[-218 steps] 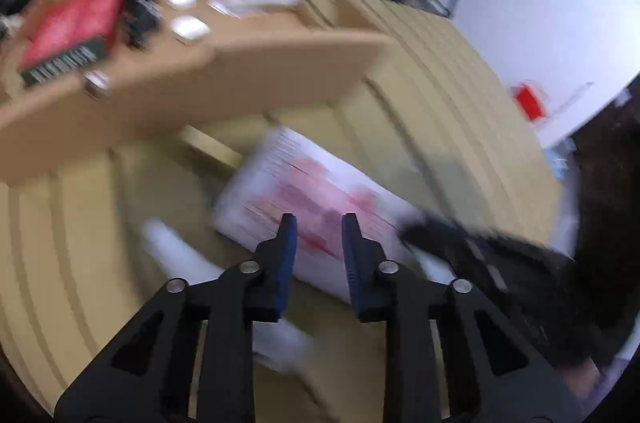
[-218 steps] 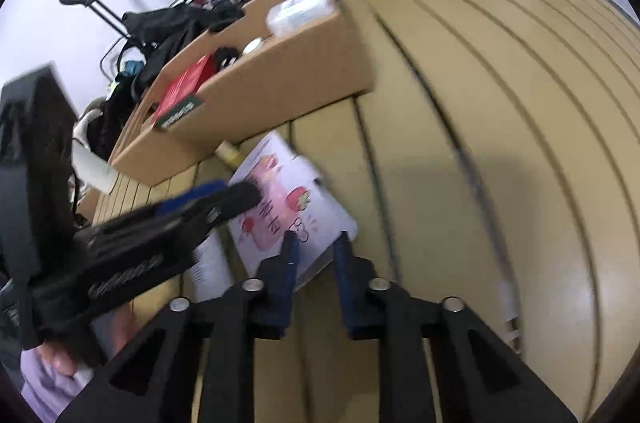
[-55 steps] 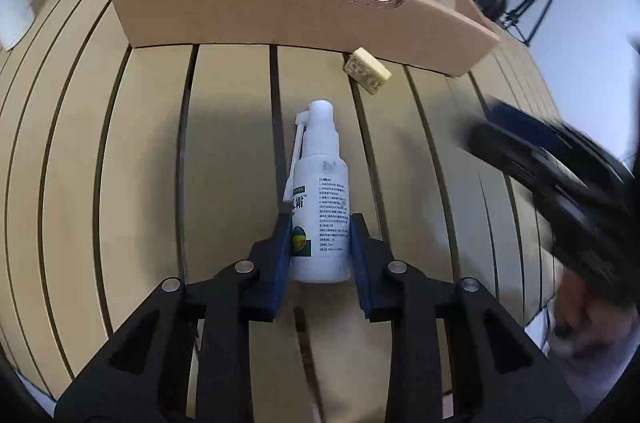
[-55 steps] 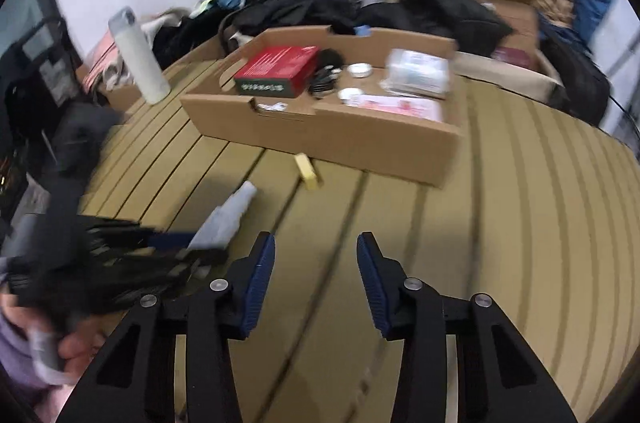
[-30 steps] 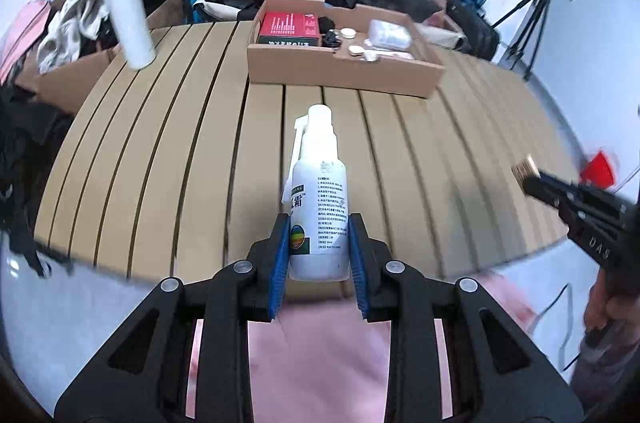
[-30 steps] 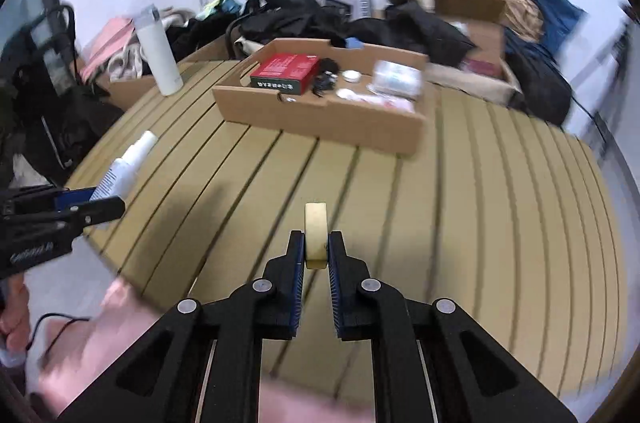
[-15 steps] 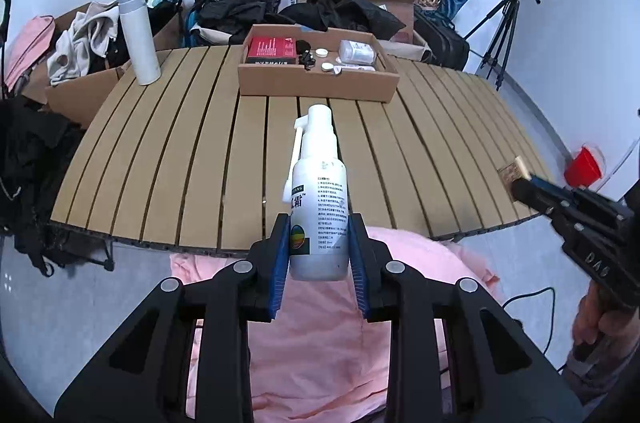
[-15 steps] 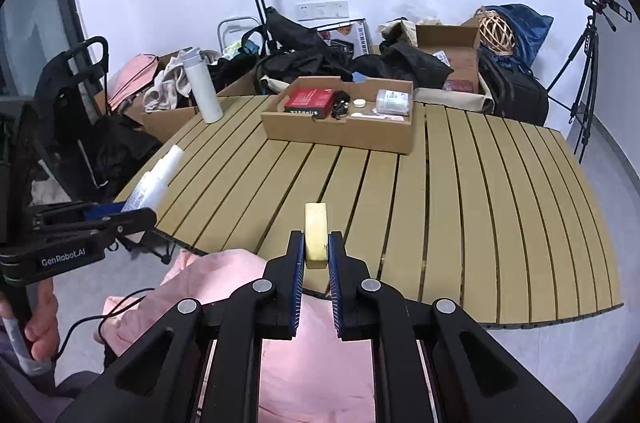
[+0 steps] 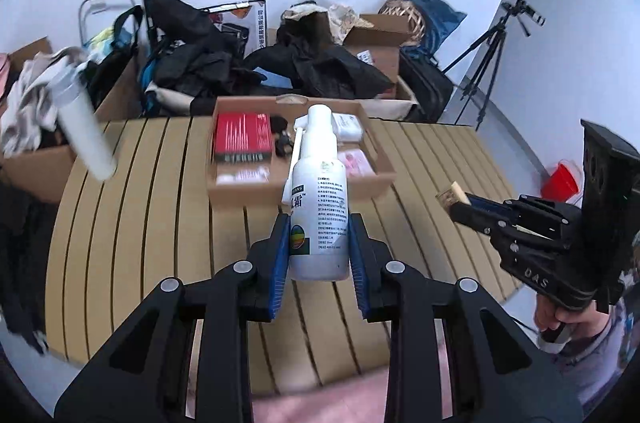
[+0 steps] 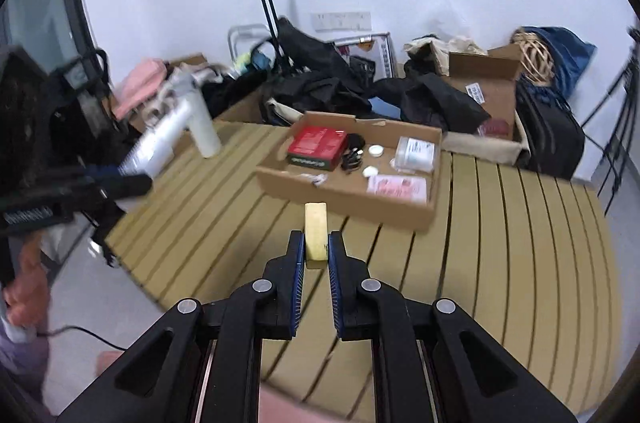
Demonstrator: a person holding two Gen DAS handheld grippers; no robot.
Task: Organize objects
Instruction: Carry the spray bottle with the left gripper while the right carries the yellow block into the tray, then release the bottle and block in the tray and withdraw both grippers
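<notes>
Cardboard tray sits on the bench, toward its far edge. In tray: box at left, packet front right, jar behind it. Bottle stands left of tray.

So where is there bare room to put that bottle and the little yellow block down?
Bare slats of the table lie in front of the cardboard tray and to its right. Between the tray and the white flask is also free. Inside the tray is crowded: red box, pink packet, small bits.

The spray bottle hides part of the cardboard tray; its label text is unreadable.
</notes>
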